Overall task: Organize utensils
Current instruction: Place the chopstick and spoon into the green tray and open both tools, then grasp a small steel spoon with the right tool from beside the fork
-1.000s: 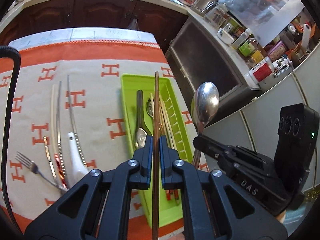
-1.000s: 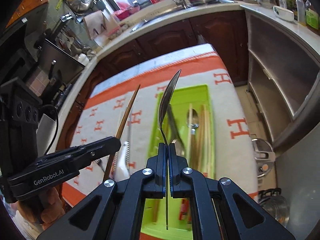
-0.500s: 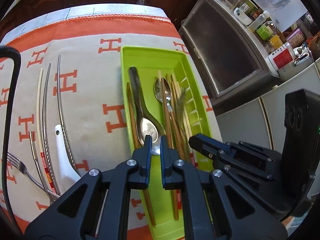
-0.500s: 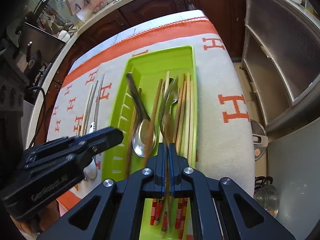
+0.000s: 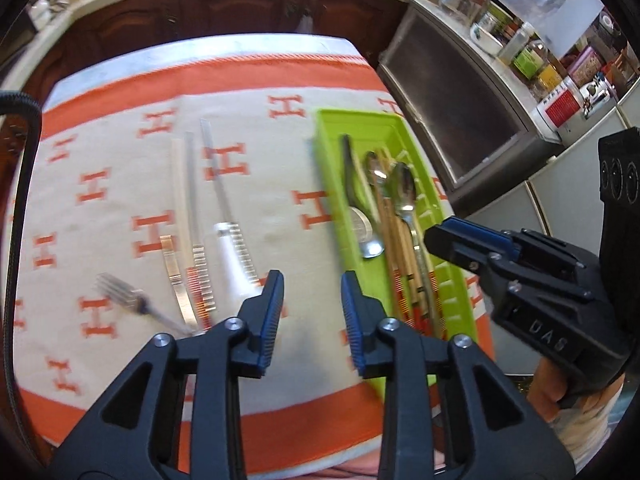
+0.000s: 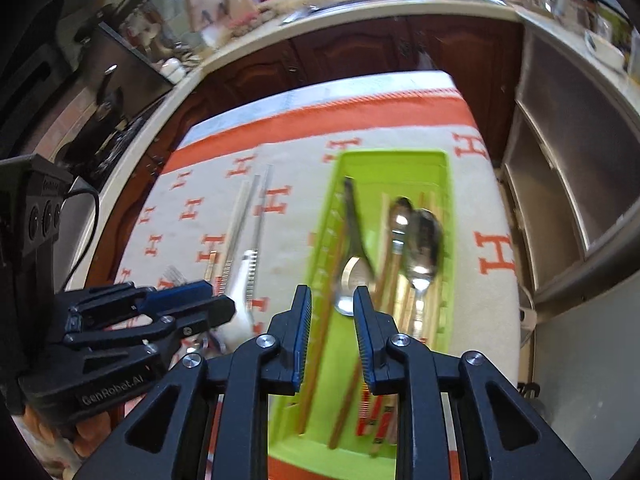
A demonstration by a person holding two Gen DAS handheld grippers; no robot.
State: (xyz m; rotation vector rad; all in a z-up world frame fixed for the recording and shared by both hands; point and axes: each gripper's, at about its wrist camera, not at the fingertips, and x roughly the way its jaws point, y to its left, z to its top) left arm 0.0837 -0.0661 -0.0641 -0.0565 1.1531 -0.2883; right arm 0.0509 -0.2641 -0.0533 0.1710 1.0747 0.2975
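Both tongs, the left gripper [image 5: 311,312] and right gripper [image 6: 332,334], have just been opening and hold nothing; motion blur smears the tray [image 6: 449,240], perhaps hiding chopsticks.

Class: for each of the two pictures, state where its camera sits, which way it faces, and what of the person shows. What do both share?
Left wrist: on the left gripper, looking down at loose cutlery; right gripper and hand beside it.
Right wrist: on the right gripper, looking down over the green tray; left gripper beside it.
Shared: tray, fork, orange-patterned cloth.
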